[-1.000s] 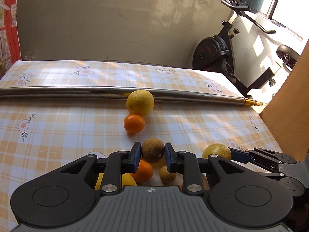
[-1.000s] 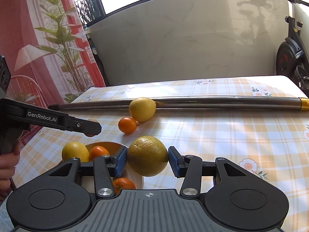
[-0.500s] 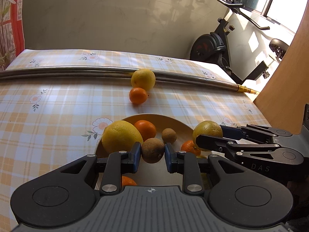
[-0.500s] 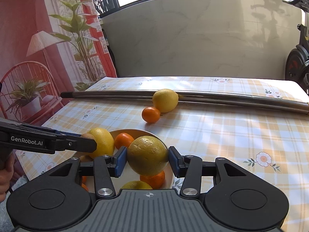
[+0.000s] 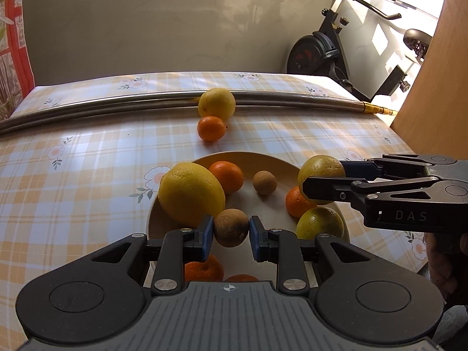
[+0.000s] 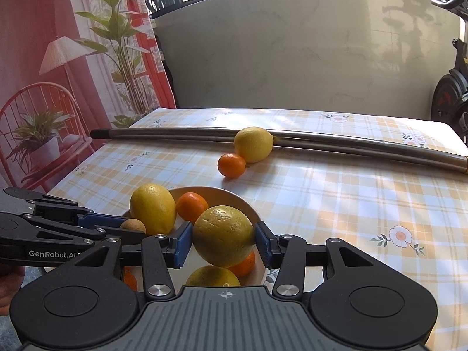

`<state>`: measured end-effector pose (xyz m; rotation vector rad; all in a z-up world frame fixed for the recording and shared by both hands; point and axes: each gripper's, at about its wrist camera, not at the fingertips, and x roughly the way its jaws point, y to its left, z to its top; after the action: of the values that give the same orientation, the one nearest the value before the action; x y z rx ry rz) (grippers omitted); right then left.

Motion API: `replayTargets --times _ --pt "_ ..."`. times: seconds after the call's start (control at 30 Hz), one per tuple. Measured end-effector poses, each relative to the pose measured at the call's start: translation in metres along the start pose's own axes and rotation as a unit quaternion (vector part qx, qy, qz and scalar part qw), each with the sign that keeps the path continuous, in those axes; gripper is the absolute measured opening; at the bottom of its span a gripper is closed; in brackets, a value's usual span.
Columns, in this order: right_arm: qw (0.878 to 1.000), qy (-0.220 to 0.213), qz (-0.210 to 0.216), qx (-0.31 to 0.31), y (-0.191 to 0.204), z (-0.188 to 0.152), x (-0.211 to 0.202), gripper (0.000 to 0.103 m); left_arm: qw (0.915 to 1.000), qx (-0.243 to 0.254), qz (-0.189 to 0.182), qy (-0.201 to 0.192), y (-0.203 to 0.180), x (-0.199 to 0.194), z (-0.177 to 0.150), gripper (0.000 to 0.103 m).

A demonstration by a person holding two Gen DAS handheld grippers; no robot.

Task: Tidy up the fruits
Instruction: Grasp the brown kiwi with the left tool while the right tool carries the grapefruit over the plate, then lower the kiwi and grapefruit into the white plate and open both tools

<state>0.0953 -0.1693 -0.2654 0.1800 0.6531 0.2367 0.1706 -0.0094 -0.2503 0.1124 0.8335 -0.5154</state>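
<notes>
Home: exercise bike (image 5: 324,52), plaid tablecloth (image 5: 87,158), fruit bowl (image 5: 251,158).

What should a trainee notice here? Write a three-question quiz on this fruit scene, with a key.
1. True or false: the left gripper is empty.
2. Which fruit does the right gripper hold? A) small orange B) large yellow-green citrus C) brown fruit
3. How many fruits lie on the tablecloth outside the bowl?

Key
1. False: it is shut on a small brown fruit over the bowl.
2. B: the yellow-green citrus, pressed between both pads.
3. Two: a lemon against the metal pole and a small orange in front of it.
</notes>
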Motion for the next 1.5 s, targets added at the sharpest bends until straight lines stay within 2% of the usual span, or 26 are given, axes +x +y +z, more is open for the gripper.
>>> replayTargets --times 0.47,0.77,0.97,1.17,1.5 --pt "1.0 0.006 0.001 -0.004 0.0 0.0 0.004 0.043 0.9994 -0.025 0.023 0.004 0.013 0.0 -0.003 0.028" --pt "1.0 0.009 0.001 -0.006 0.001 0.001 0.004 0.043 0.9978 -0.061 0.023 -0.016 0.026 -0.014 0.0 0.028" --pt "0.999 0.013 0.01 -0.032 0.013 0.007 0.014 0.043 0.9957 -0.078 0.034 -0.036 0.032 -0.021 0.004 0.028" --pt "0.997 0.038 0.025 -0.065 0.031 0.011 0.034 0.043 0.9918 -0.108 0.042 -0.055 0.044 -0.029 0.007 0.028" --pt "0.991 0.066 0.026 -0.11 0.046 0.01 0.057 0.043 0.9898 -0.121 0.045 -0.059 0.054 -0.029 0.007 0.028"
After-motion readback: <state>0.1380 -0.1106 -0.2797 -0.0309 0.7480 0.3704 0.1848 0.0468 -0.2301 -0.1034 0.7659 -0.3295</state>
